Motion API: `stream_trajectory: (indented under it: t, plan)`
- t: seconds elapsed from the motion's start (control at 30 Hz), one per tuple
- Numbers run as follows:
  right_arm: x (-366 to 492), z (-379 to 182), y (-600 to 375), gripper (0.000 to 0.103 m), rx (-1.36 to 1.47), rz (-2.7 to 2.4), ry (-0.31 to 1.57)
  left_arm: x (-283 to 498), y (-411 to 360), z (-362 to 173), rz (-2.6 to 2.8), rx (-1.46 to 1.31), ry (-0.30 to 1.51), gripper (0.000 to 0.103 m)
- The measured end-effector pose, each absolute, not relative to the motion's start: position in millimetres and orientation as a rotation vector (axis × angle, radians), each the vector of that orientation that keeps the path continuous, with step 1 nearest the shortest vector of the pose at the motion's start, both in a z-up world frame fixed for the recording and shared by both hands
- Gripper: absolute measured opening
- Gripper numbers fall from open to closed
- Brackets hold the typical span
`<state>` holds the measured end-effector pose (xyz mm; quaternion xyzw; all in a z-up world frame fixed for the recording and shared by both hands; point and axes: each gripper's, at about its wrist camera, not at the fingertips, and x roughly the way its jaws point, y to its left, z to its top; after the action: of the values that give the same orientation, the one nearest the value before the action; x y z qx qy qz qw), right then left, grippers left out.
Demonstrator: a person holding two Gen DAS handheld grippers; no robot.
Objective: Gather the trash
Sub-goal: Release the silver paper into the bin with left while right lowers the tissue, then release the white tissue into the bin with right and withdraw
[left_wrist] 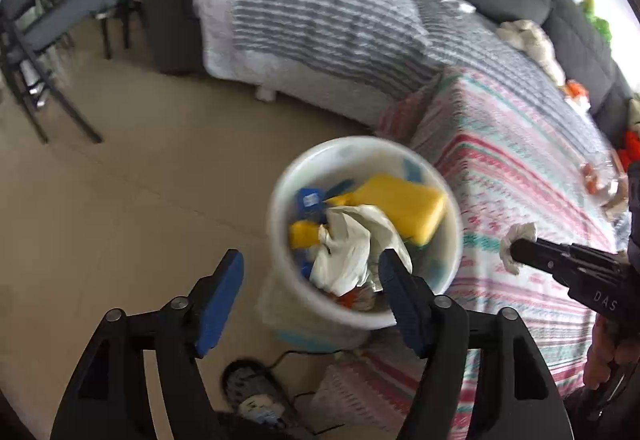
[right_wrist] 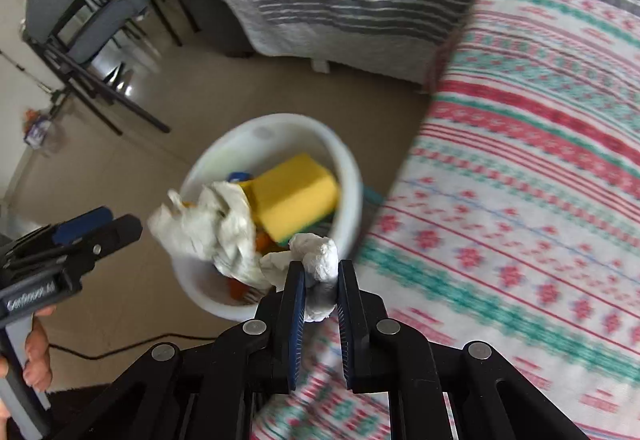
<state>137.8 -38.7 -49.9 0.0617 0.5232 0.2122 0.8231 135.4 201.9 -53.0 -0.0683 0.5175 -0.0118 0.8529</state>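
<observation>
Trash: the white bin (left_wrist: 366,232) on the floor beside the patterned blanket (left_wrist: 520,175) already holds a yellow sponge (left_wrist: 396,205), blue bits, a smaller yellow piece and a big crumpled white paper (left_wrist: 348,248) sitting on top, partly over the rim in the right wrist view. So most of the collecting looks done, bin fairly full. Left gripper (left_wrist: 312,296) hangs over the bin's near rim with jaws wide apart, nothing between them, pads clear of the paper as far as I can tell. Right gripper (right_wrist: 320,292) is clamped narrow on a small tissue wad (right_wrist: 318,260), white, scrunched, sticking out above the pads; it's over the blanket edge just beside the bin, not yet above the opening. Left to do, my guess: carry the wad over the rim and let go. More bits sit far back on the blanket (left_wrist: 600,179), too blurry to name, maybe more trash. Frames smeared with motion blur.
</observation>
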Motion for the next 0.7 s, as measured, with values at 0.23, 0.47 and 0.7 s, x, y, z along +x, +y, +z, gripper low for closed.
stream_trajectory:
  t: [0.23, 0.47, 0.7]
  plan:
    - [150, -73, 2, 0.014, 0.131, 0.502, 1.149, 116, 227, -55, 0.073, -0.175, 1.13, 0.083]
    - [158, -97, 30, 0.014, 0.076, 0.521, 1.184, 112, 239, -56, 0.102, -0.18, 1.13, 0.085]
    - [163, -106, 24, 0.027, 0.113, 0.493, 1.215, 109, 234, -51, 0.109, -0.132, 1.106, 0.095]
